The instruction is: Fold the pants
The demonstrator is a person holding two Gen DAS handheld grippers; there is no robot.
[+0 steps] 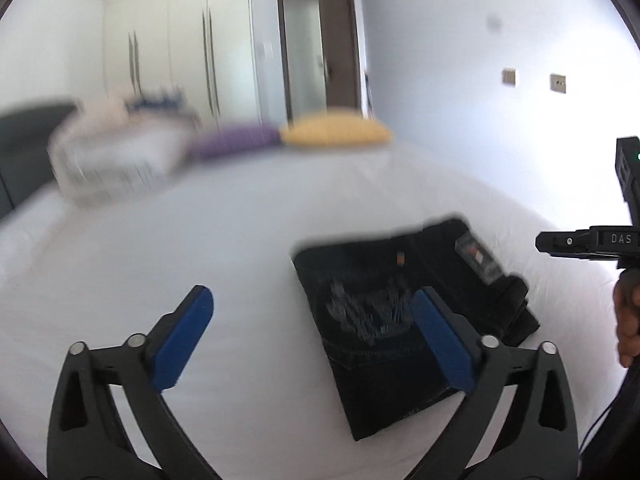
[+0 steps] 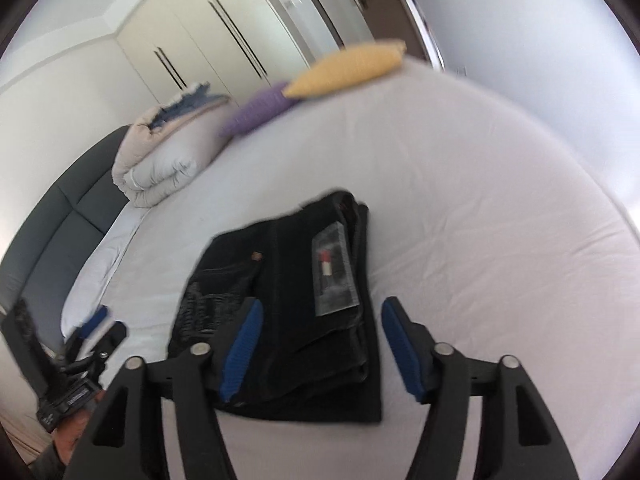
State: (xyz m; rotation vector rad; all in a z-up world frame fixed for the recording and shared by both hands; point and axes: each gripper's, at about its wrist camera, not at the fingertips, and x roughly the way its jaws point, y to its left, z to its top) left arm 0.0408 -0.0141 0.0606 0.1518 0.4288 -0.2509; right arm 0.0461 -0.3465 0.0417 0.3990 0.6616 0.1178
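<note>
Black pants (image 1: 384, 320) lie folded into a compact stack on the white bed sheet (image 1: 200, 232), with a grey label facing up. My left gripper (image 1: 312, 336) is open and empty, held above the sheet just left of the stack. The right wrist view shows the same pants (image 2: 288, 296) right in front of my right gripper (image 2: 320, 344), which is open and empty above the stack's near edge. The right gripper's body (image 1: 592, 240) shows at the right edge of the left wrist view. The left gripper (image 2: 96, 328) shows low on the left in the right wrist view.
A rolled duvet (image 2: 160, 160), a purple pillow (image 2: 260, 112) and a yellow pillow (image 2: 348, 68) lie at the far side of the bed. A dark headboard (image 2: 52, 232) runs along the left. Wardrobes (image 1: 180, 52) and a door (image 1: 340, 44) stand behind.
</note>
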